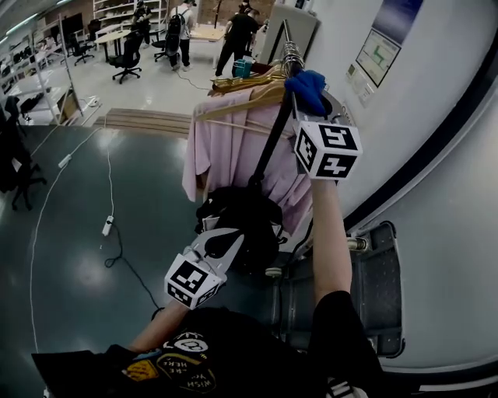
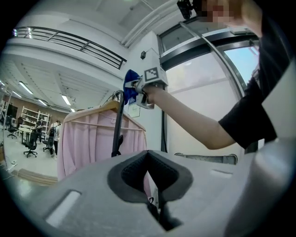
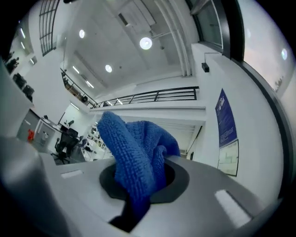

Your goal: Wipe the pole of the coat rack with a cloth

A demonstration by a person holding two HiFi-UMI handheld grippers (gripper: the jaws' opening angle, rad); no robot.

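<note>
Open-plan lab hall: people (image 1: 237, 35) are standing by desks (image 1: 207, 33), office chairs (image 1: 126, 56) are sitting around, shelving (image 1: 117, 9) is lining the far wall, a railed mezzanine (image 2: 74, 45) is running overhead.

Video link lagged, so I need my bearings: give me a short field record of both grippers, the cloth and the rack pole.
right gripper: raised high, shut on the cloth
cloth: blue, bunched between the jaws, at the upper part of the pole and seemingly against it
pole: black, slanting in the head view
left gripper: held low, shut, nothing between its jaws, apart from the pole
on the rack: pink garment hanging from a wooden hanger
</note>
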